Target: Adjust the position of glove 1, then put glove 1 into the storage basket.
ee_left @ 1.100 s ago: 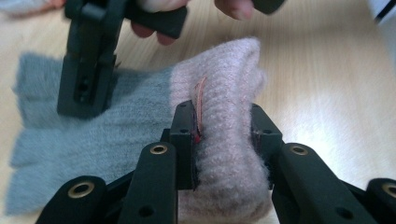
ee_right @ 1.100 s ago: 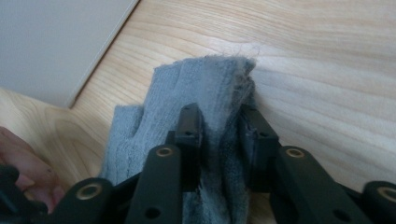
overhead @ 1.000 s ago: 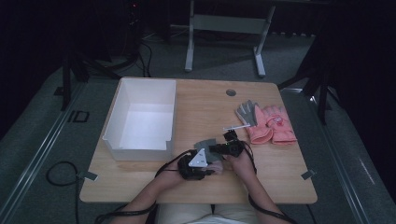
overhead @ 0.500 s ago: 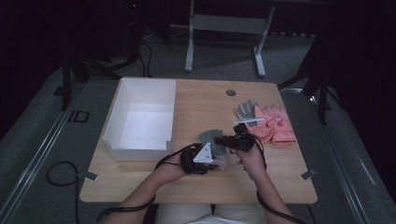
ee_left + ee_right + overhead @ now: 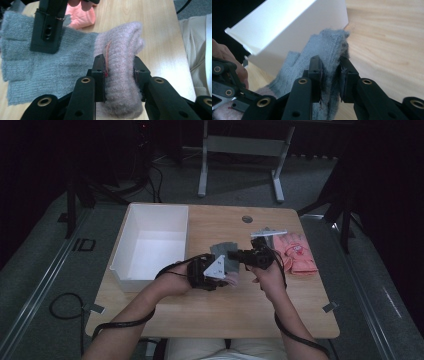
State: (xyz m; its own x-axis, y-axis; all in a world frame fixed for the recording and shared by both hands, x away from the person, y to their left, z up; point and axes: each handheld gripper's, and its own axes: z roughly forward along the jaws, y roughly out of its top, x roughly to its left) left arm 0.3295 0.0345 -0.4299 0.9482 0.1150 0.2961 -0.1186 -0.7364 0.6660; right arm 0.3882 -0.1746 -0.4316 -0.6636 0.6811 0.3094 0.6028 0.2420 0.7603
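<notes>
A grey knitted glove (image 5: 226,259) with a fuzzy pale pink cuff (image 5: 122,40) hangs stretched between my two grippers above the table's front middle. My left gripper (image 5: 119,62) is shut on the pink cuff, with the wool bulging out between its jaws. My right gripper (image 5: 330,63) is shut on the grey finger end of the glove (image 5: 324,42). In the high view the left gripper (image 5: 227,277) points right and the right gripper (image 5: 234,255) points left, their tips close together. The right gripper's black jaw (image 5: 48,27) also shows in the left gripper view, over the grey knit.
A white open box (image 5: 120,262) stands at the table's left, and its wall (image 5: 287,27) is close behind the glove. Pink gloves (image 5: 298,254) and another grey glove (image 5: 267,233) lie at the right. A round hole (image 5: 247,219) is near the far edge.
Both hands have risen from the table with the glove held between them, and they sit higher in the high view than before. The grip looks the same.
</notes>
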